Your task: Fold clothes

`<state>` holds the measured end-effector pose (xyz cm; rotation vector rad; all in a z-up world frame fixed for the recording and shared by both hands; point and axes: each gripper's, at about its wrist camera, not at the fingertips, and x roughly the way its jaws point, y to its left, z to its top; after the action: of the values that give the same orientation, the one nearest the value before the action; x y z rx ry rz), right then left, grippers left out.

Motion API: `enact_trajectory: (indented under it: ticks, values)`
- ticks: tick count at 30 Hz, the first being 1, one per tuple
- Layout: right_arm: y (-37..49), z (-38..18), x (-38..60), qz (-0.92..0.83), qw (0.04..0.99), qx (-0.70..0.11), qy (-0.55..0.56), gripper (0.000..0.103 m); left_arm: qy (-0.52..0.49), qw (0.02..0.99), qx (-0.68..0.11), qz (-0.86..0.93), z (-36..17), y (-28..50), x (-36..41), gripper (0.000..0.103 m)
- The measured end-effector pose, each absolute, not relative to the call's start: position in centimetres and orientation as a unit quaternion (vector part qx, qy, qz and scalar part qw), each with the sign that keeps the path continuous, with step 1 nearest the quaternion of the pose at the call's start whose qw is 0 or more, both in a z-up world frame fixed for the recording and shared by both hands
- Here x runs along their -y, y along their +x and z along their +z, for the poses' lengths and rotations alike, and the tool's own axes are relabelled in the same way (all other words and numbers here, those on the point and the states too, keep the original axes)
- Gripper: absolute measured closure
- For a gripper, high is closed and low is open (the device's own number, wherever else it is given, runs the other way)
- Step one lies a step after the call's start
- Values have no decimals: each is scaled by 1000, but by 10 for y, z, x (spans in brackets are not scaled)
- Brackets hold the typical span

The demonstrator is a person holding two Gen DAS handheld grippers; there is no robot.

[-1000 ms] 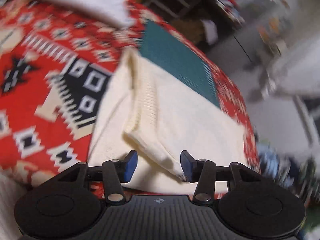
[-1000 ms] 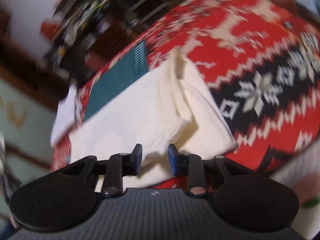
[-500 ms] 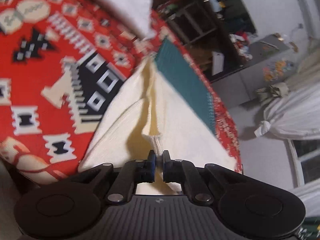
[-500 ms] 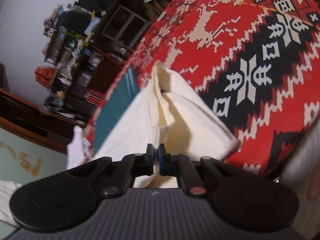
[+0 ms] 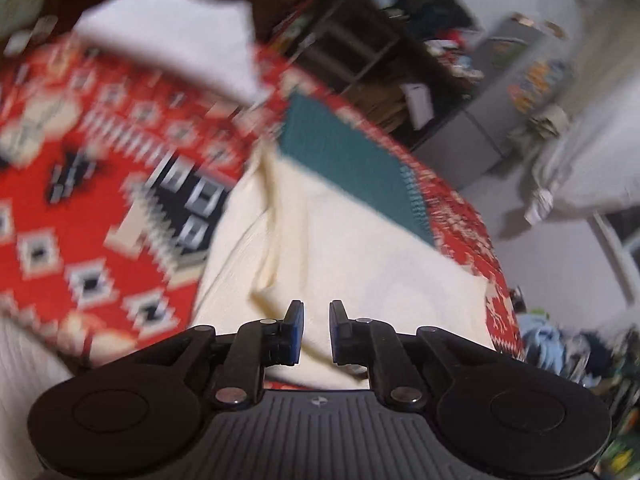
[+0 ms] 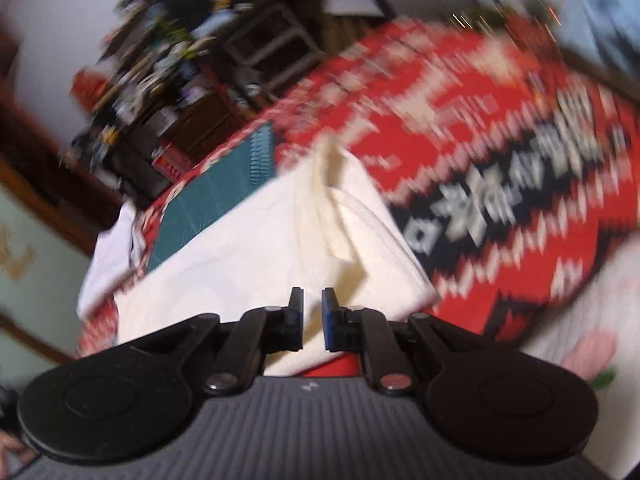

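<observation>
- The cream knit [image 5: 360, 248] lies on a bed under a red patterned blanket [image 5: 80, 200], near the blanket's near edge. Seen from the right wrist, the same knit [image 6: 248, 248] lies on the blanket [image 6: 500, 128] too.
- A teal cloth [image 5: 344, 164] lies just behind the knit, touching its far edge. A white cloth [image 5: 172, 40] lies further back, apart from both.
- A ridge of bunched fabric runs up the middle of the knit, where two flaps meet. The rest of the knit lies fairly flat.
- The left hand-held gripper [image 5: 316, 330] hangs over the knit's near edge. Its jaws are opening, with a narrow gap. Cream fabric shows through the gap, but the pads do not look pressed on it, so I judge nothing is held.
- The right hand-held gripper [image 6: 311, 318] is the same: over the near edge, jaws opening, narrow gap, no cloth pinched that I can see.
- Both views are blurred, so the fine detail of the edge is unclear.
- Handling, as I judge it: the knit is soft, light and limp. It will sag and drape from any pinch, and it will not slip much on rubber pads. It may drag on the blanket.
- Thick folded layers need a wider opening than this to get around them.
- Best hold: the two near corners, or the hem at either side of the ridge, one gripper each, so the fold lifts evenly.
</observation>
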<state>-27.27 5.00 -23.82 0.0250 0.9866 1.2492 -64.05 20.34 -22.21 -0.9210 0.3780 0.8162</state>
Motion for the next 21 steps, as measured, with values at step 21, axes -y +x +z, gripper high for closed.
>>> enact_trajectory:
  ticks: [21]
  values:
    - [-344, -246, -70, 608, 694, -340, -185, 91, -303, 836, -306, 340, -257, -571, -185, 94]
